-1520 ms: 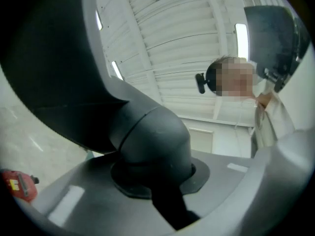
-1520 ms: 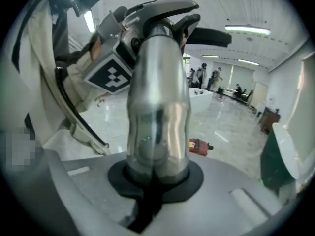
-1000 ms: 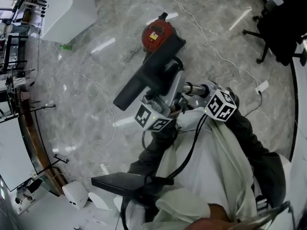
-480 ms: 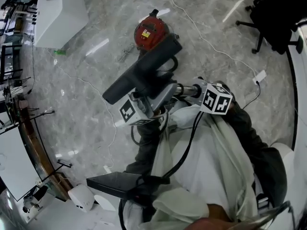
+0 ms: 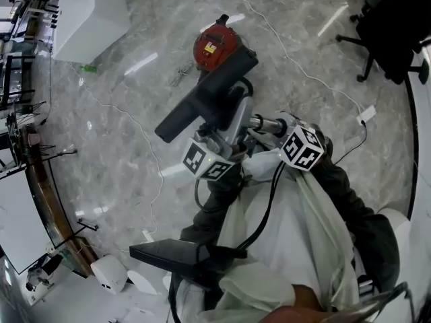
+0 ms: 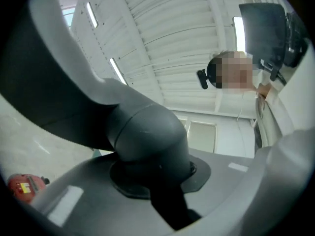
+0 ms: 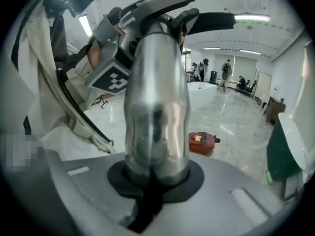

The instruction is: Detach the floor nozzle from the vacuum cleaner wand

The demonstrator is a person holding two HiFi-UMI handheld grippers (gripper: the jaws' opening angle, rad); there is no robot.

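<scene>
The black floor nozzle hangs tilted above the floor, its dark neck seated between the jaws of my left gripper. Those jaws have just been opening a little, with the neck still between them. The chrome wand runs from the nozzle's neck back into my right gripper, which is shut on it. In the right gripper view the wand's far end meets grey and black nozzle parts. I cannot tell whether wand and nozzle are still locked together.
The red vacuum body lies on the marble floor beyond the nozzle, with white cables around it. A white cabinet stands at upper left and a black office chair at upper right. A dark flat panel sits by the person's lap.
The left gripper and nozzle swung slightly left, then came back to nearly where they were. The right gripper has kept its hold on the wand.
</scene>
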